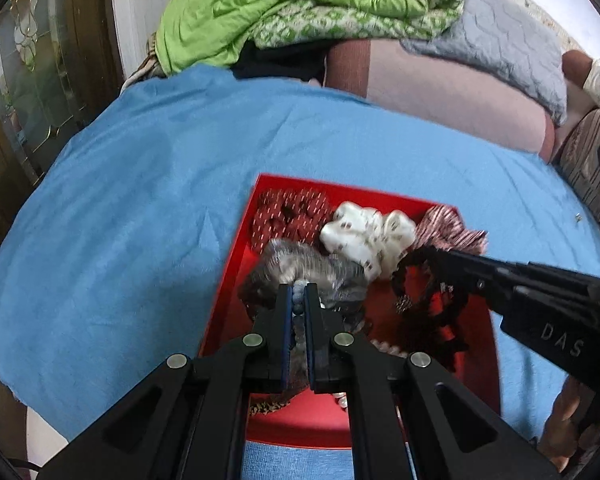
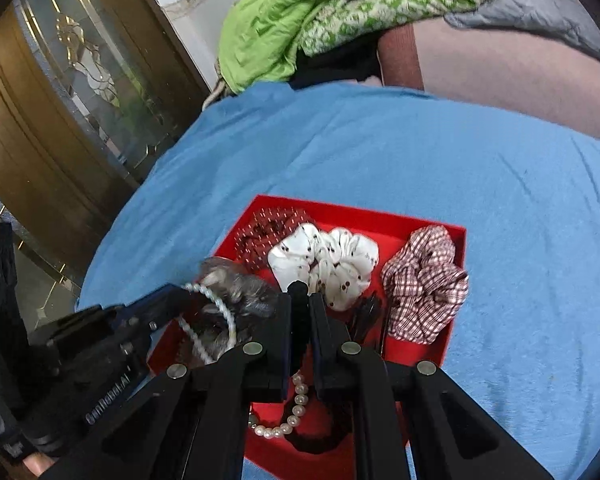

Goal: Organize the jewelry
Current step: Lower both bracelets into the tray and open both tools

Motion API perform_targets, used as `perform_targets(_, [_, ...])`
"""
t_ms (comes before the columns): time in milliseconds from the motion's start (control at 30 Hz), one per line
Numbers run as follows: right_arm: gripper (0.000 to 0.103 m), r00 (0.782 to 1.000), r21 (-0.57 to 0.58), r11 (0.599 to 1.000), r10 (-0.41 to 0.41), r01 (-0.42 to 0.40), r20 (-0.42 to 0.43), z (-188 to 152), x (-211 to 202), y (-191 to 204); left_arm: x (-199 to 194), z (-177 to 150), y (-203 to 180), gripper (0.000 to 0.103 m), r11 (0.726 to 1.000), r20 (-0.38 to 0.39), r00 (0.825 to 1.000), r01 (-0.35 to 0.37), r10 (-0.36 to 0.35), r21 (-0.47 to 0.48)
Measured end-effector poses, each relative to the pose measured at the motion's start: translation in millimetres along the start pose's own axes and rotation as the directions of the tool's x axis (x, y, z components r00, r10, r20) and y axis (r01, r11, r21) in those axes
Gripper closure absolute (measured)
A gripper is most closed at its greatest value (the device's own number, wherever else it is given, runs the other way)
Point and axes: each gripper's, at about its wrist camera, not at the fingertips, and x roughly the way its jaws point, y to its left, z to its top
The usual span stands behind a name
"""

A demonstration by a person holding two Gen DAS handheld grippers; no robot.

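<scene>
My left tool is clenched on a string of pale beads, which runs down between its two fingers and hangs in a loop above the red tray. My right tool is clenched on a black lacy band; in the left view that band dangles from the tool's tip over the right half of the tray.

The tray sits on a blue cloth spread over the bed. It is crowded. Along its far wall lie a dark red scrunchie with pale dashes, a white scrunchie with dark spots touching it, and a red-and-white checked scrunchie bunched in the far right corner, partly riding over the rim. A grey shiny scrunchie lies just under my left tool's fingers, right behind the beads I hold. Nearer me, a second strand of pearls curls on the tray floor below my right tool, beside a dark band I cannot make out well. A dark hair clip lies between the white and checked scrunchies.

My two tools are close together over the tray, the left one's fingers reaching in beside the right.

Beyond the blue cloth, a green quilt and a grey blanket are heaped on a pinkish cushion. A brown door with patterned glass stands at the left.
</scene>
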Motion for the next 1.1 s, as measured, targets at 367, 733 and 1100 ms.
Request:
perform_targets(367, [0.091, 0.999, -0.008, 1.0, -0.013, 0.013, -0.052, -5.6, 22.2, -2.6, 10.0, -9.5, -2.4, 0.078, 0.998, -0.022, 0.998, -0.056, 0.056, 0.026])
perform_targets(733, [0.07, 1.0, 0.005, 1.0, -0.018, 0.018, 0.015, -4.1, -3.7, -3.6, -24.5, -10.3, -4.8, 0.047, 0.994, 0.054, 0.994, -0.101, 0.099, 0.03])
perform_targets(1100, [0.063, 0.989, 0.064, 0.991, -0.12, 0.115, 0.082, -25.8, -50.7, -36.5, -46.5, -17.3, -10.1, 0.036, 0.993, 0.056, 0.991, -0.117, 0.118, -0.016])
